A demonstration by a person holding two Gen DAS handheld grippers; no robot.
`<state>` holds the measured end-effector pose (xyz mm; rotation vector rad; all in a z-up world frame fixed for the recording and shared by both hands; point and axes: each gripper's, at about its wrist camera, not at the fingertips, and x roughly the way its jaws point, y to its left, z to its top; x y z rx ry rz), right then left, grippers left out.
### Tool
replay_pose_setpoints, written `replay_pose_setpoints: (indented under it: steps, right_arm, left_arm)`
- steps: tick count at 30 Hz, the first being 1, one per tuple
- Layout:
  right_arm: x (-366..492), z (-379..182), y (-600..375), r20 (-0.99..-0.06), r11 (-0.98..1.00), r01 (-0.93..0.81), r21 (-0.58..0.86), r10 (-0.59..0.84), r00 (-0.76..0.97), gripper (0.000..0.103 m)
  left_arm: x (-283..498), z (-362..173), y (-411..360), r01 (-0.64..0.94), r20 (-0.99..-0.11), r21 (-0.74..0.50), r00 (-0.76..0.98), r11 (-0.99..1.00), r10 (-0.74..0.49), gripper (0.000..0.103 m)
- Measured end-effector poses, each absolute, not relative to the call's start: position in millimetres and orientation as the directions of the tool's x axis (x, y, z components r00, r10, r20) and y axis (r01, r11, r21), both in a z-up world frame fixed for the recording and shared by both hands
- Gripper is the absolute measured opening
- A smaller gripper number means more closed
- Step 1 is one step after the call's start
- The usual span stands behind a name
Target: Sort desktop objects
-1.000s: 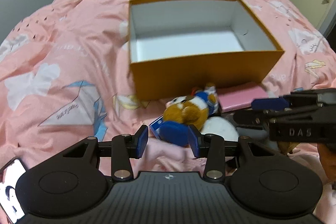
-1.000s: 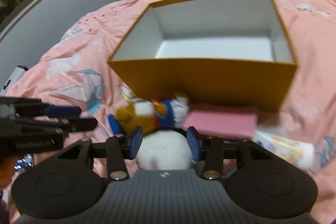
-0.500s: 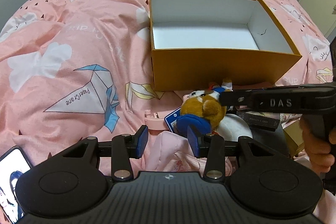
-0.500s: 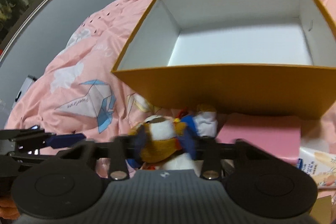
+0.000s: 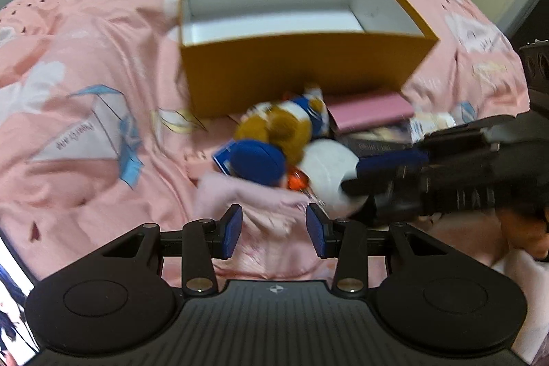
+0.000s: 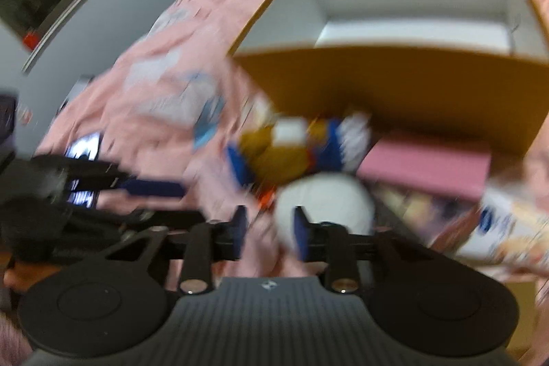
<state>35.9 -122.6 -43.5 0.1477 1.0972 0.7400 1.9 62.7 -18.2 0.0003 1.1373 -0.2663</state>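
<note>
An open orange box (image 5: 302,71) with a white inside stands on the pink quilt. In front of it lie a brown and blue plush toy (image 5: 281,132), a white round object (image 5: 326,170) and a pink book (image 5: 370,110). My left gripper (image 5: 273,228) is open over a pink fold of cloth, short of the plush. My right gripper (image 6: 270,235) is low by the white round object (image 6: 326,211), which sits against its right finger. Its jaws are opening, with only pink cloth between them. The left wrist view shows the right gripper (image 5: 374,174) touching that object from the right.
A lit phone (image 5: 10,314) lies at the quilt's near left edge. A dark book (image 5: 377,139) and a white printed packet (image 6: 507,228) lie right of the toys. The orange box (image 6: 394,84) fills the far side. A hand (image 5: 525,228) holds the right gripper.
The right gripper narrowed near the plush, then dropped to the white round object and widened again. The left view drew back a little. The pile has not shifted.
</note>
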Motion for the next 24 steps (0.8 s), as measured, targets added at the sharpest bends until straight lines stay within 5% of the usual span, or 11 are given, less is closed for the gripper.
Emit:
replay_pose_setpoints:
  steps: [8, 13, 24]
  right_arm:
    - [26.2, -80.2, -103.7, -0.791, 0.726, -0.501, 0.471, 0.599, 0.125, 0.039]
    - [20.0, -87.6, -99.3, -0.788, 0.719, -0.501, 0.481, 0.605, 0.112, 0.008]
    - [21.9, -52.6, -108.2, -0.633, 0.633, -0.482, 0.606, 0.751, 0.190, 0.002]
  left_arm:
    - [-17.1, -22.4, 51.8, 0.248, -0.906, -0.104, 0.376, 0.963, -0.194, 0.048]
    - [-26.6, -24.0, 49.0, 0.249, -0.908, -0.082, 0.380, 0.965, -0.175, 0.048]
    - [-39.0, -23.3, 32.4, 0.261, -0.882, 0.024, 0.461, 0.965, -0.102, 0.048]
